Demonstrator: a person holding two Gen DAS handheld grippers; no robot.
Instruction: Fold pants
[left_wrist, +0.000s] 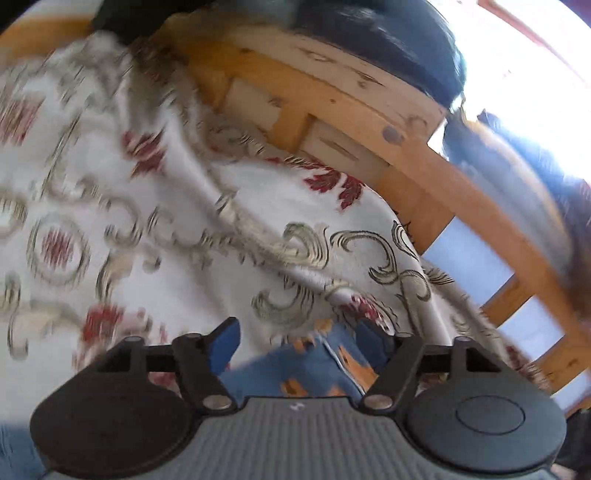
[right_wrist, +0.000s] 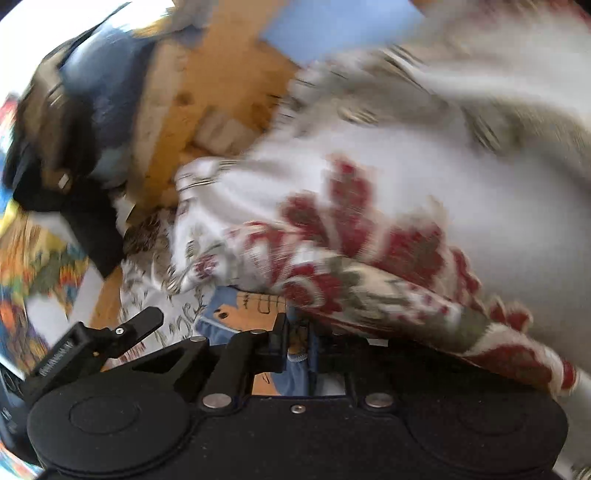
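No lettering is legible in either view.

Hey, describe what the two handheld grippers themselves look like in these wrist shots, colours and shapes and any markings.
The left gripper has a grey ribbed body with a small white mark, two round black discs at its sides, black linkage arms with silver pins, and blue fingers. The right gripper is black all over, with the same round discs and silver pins. A black clamp with small, unreadable white lettering sits beside it. No sleeves or cables show.

pants | blue, orange print | bunched on patterned cloth
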